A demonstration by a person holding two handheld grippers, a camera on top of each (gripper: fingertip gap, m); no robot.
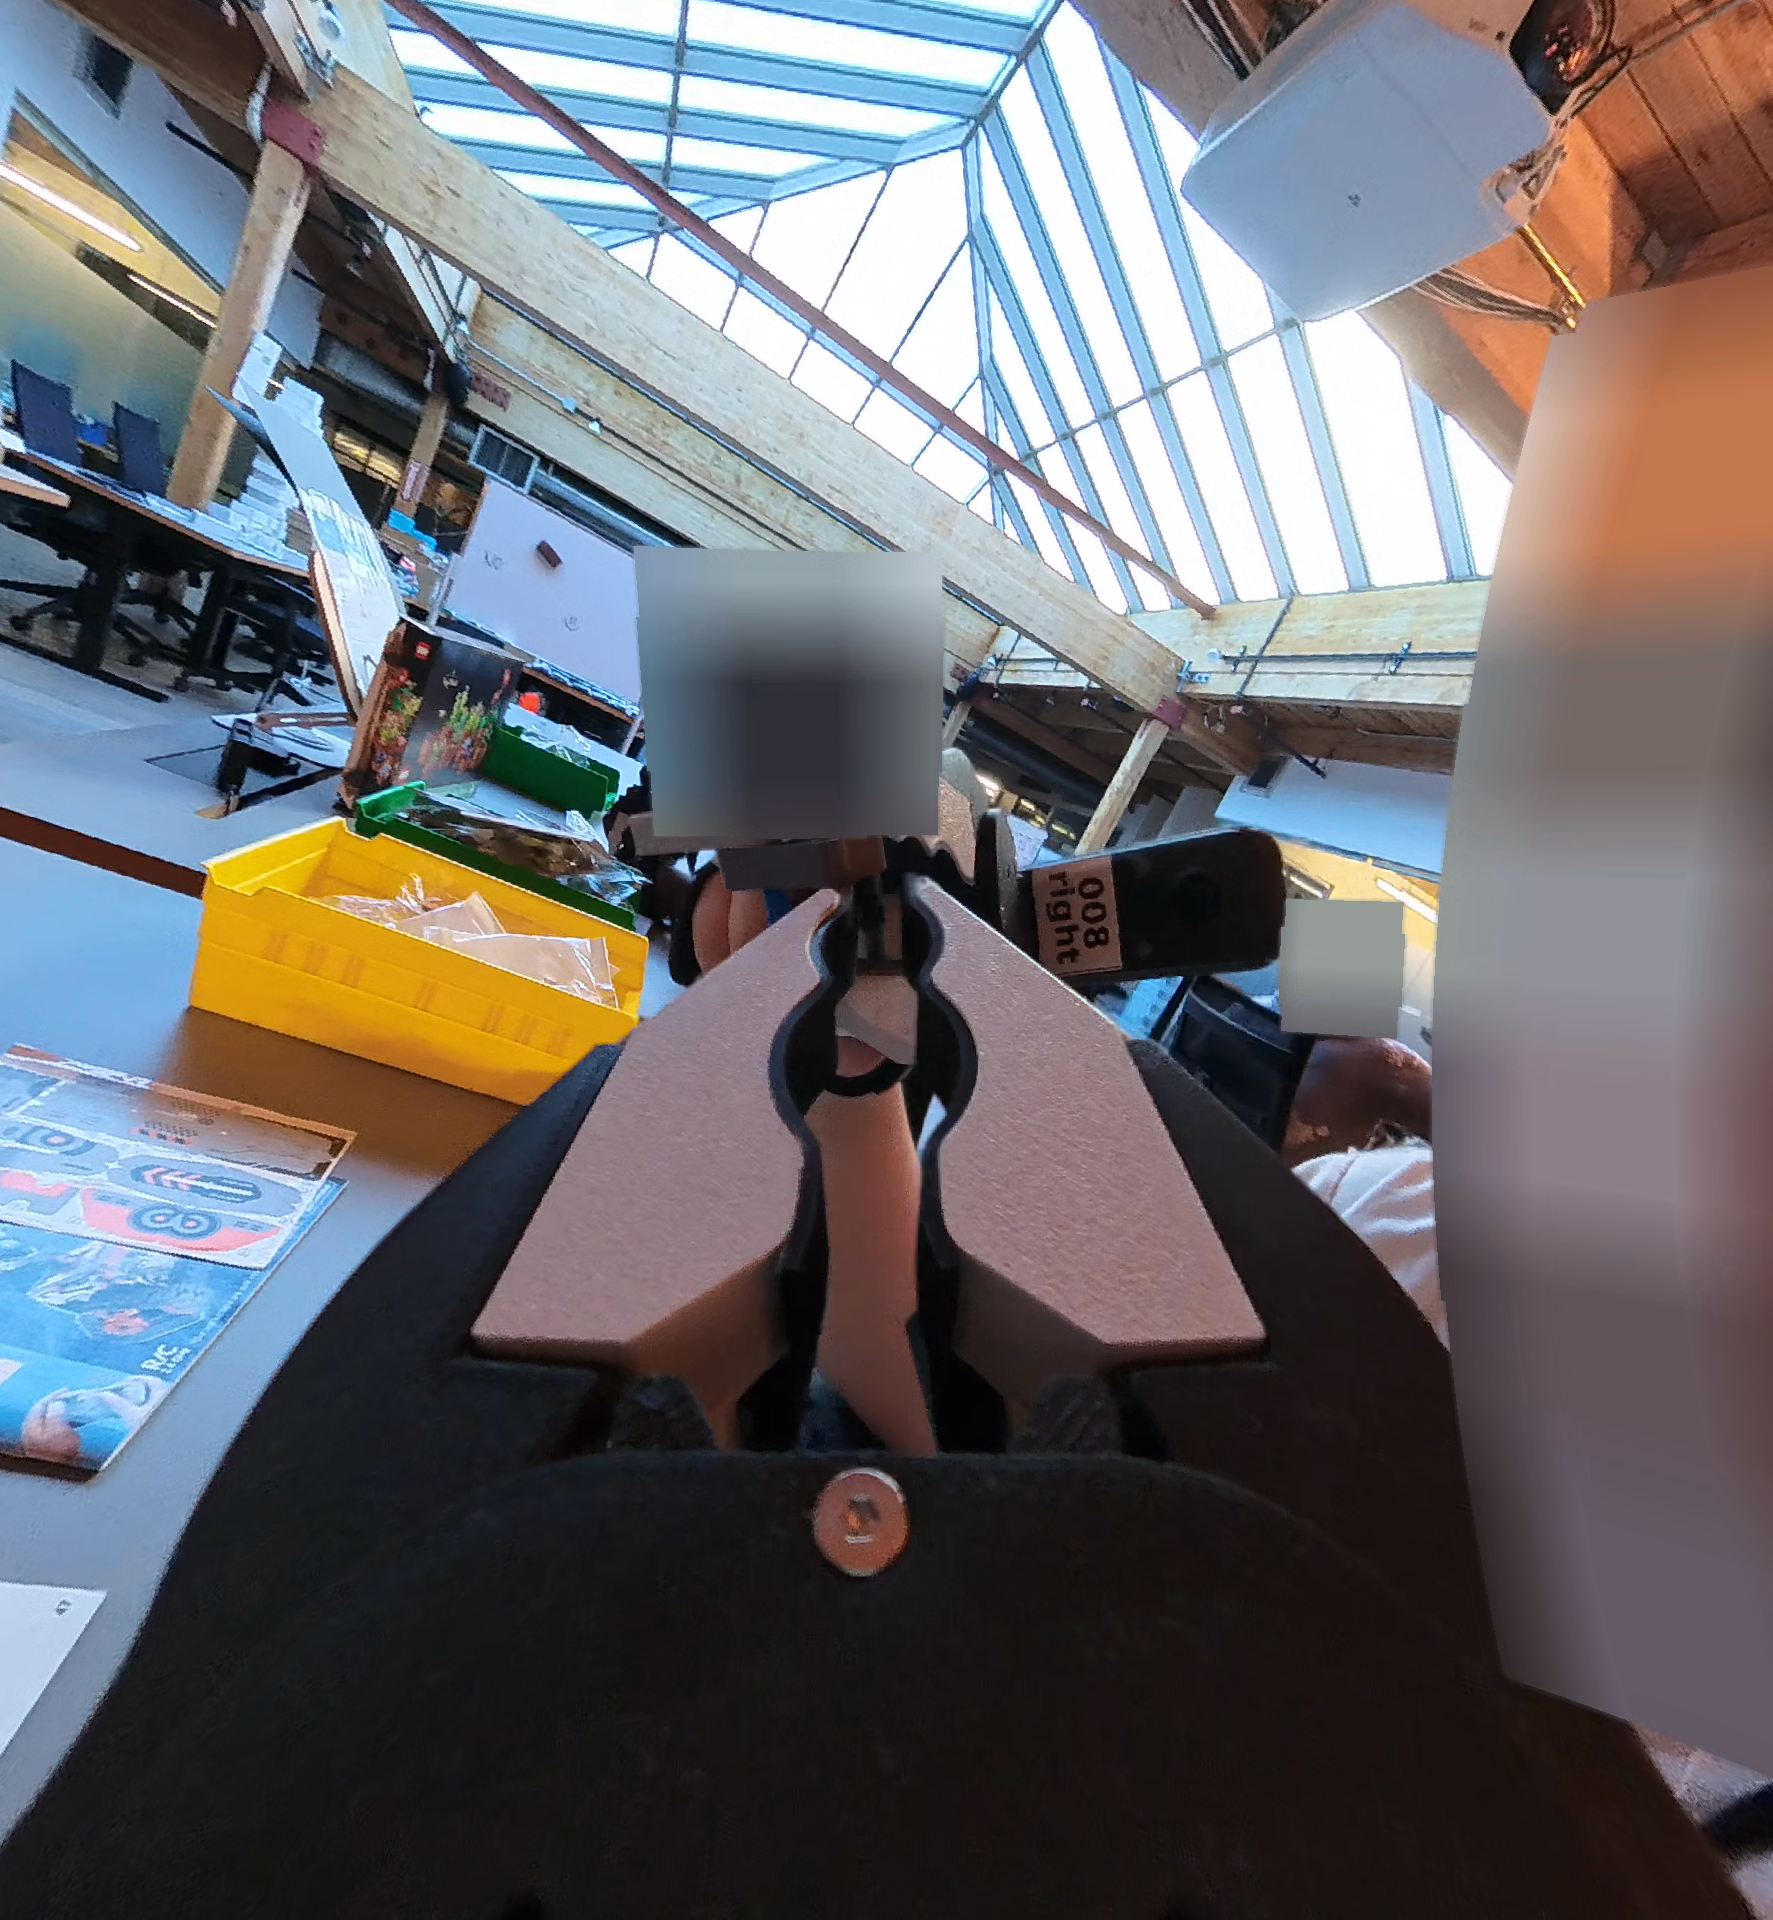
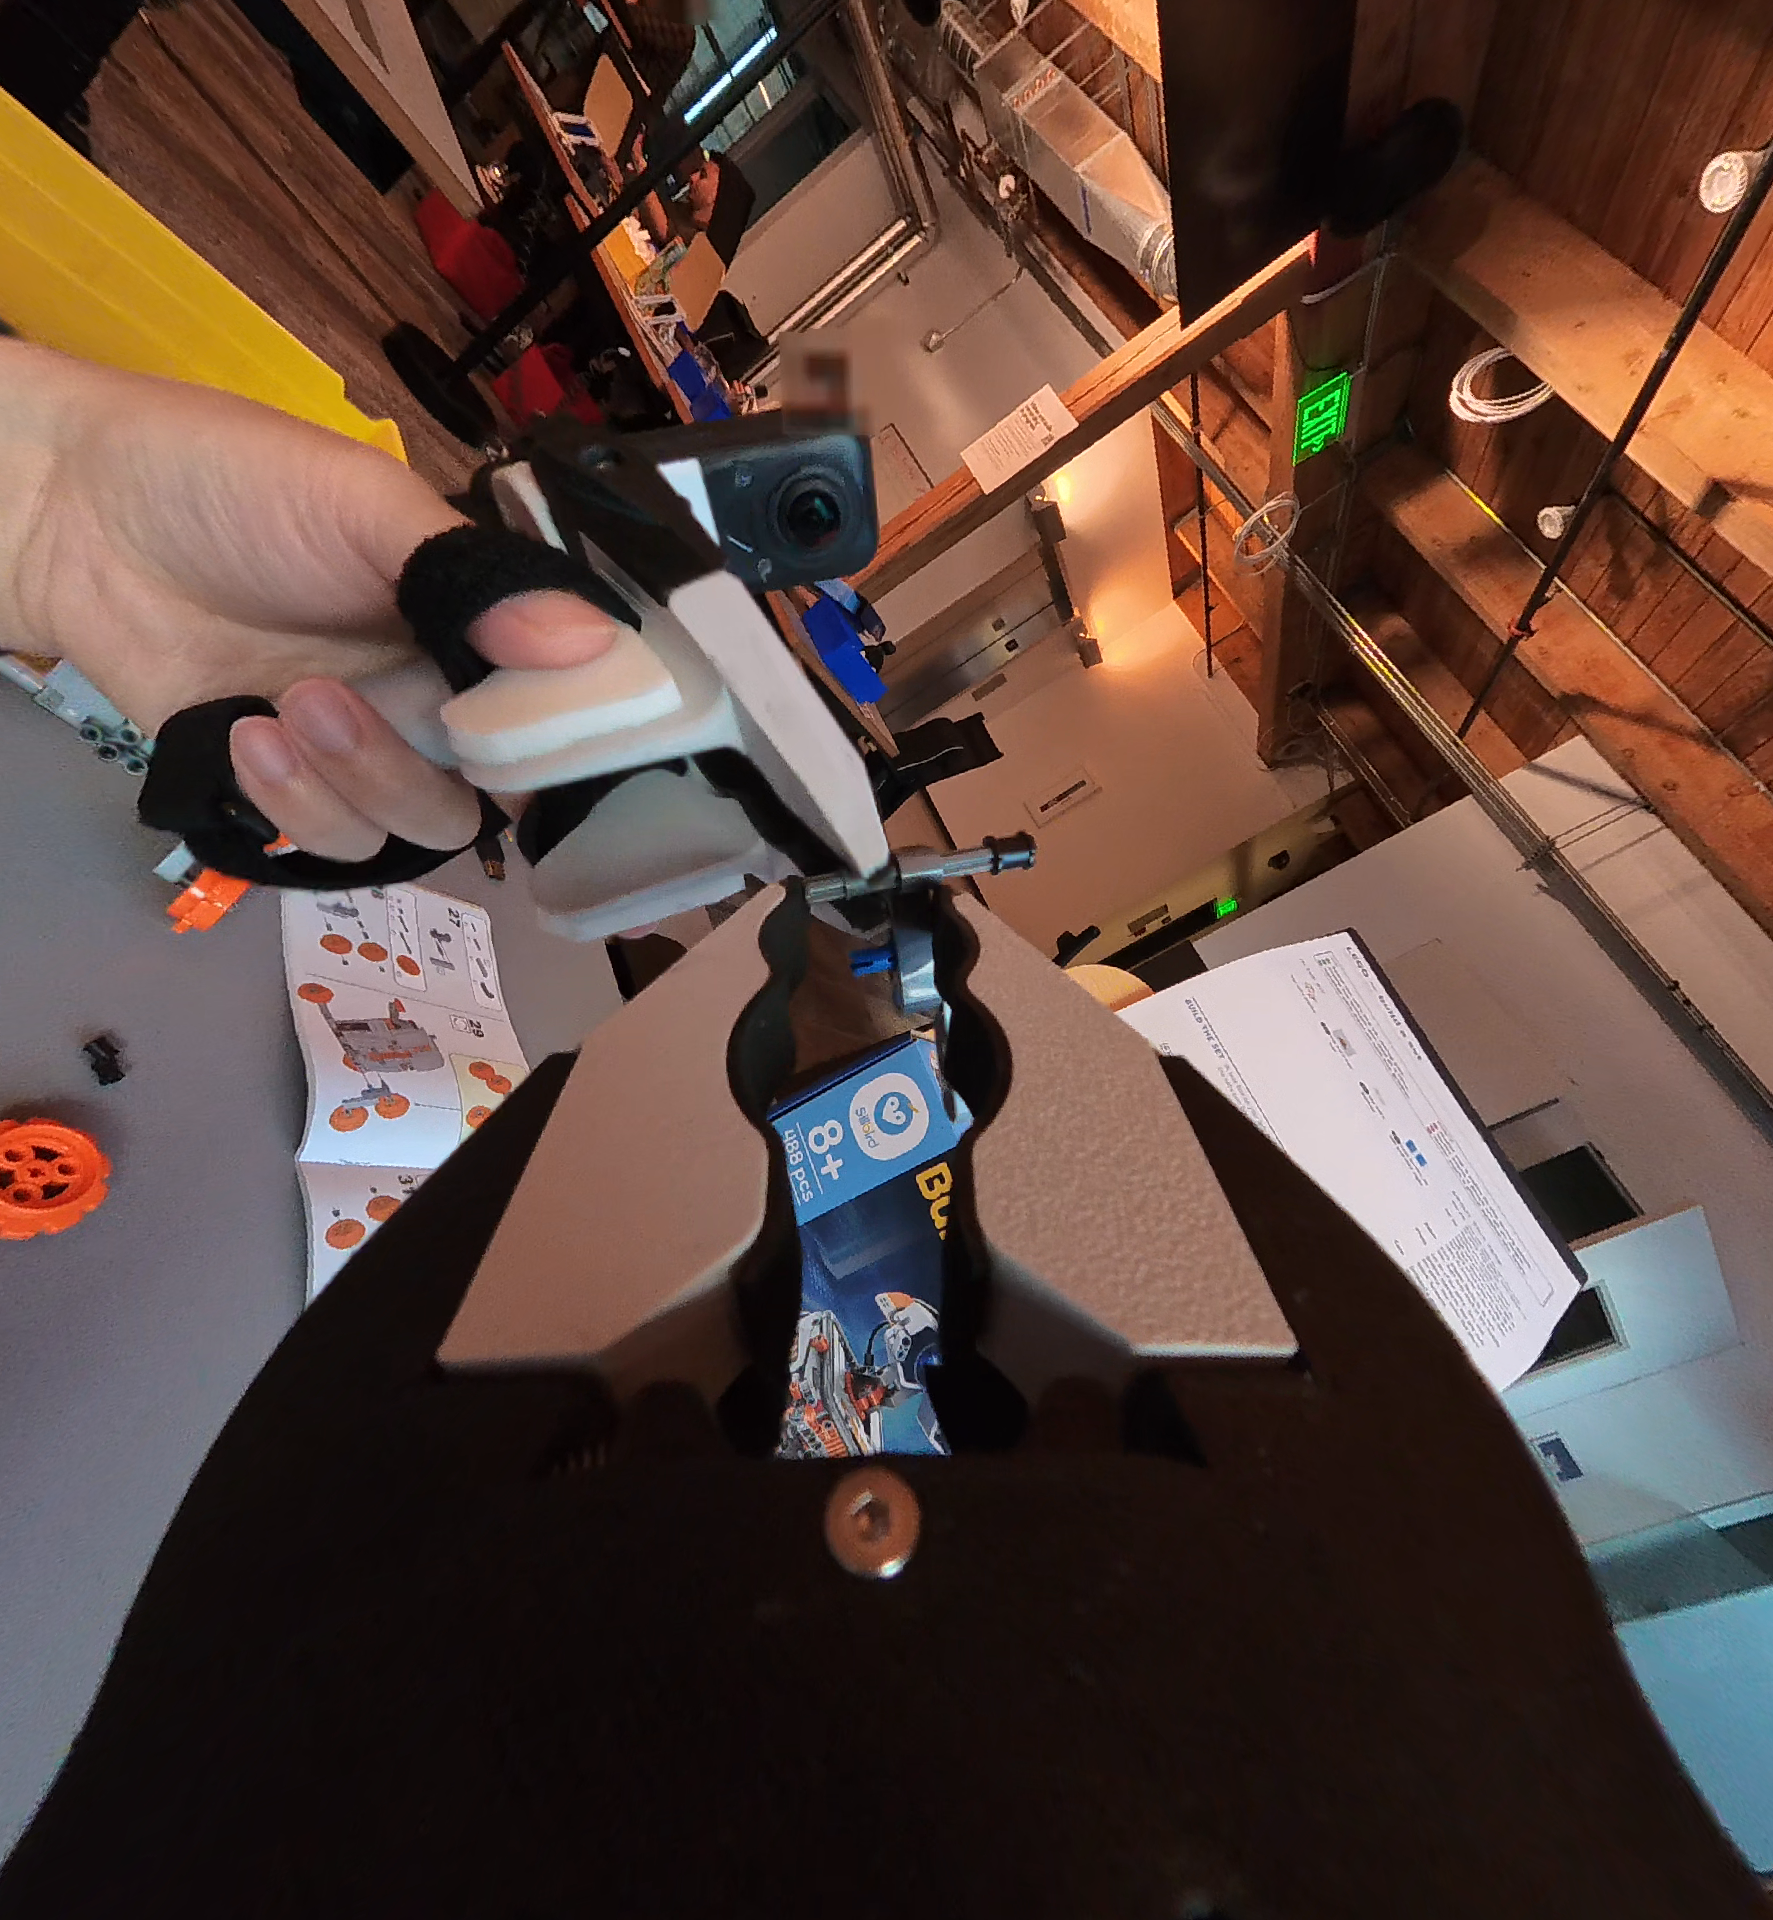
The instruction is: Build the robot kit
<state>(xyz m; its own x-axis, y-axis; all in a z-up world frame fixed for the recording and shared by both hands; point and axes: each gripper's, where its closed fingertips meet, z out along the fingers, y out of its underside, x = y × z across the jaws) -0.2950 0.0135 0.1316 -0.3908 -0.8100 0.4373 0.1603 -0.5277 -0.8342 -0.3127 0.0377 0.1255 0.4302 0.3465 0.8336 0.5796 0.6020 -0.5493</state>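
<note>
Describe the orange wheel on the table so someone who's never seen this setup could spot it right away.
Start at the grey table in the right wrist view, left of the open instruction booklet. The orange wheel lies flat near the left edge. It is round and toothed with hub holes, unlike the tiny black pins just above it.

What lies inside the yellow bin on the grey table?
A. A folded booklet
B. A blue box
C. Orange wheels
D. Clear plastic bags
D: in the left wrist view the yellow bin holds crumpled clear plastic bags, while the one orange wheel in sight lies out on the grey table in the right wrist view.
</note>
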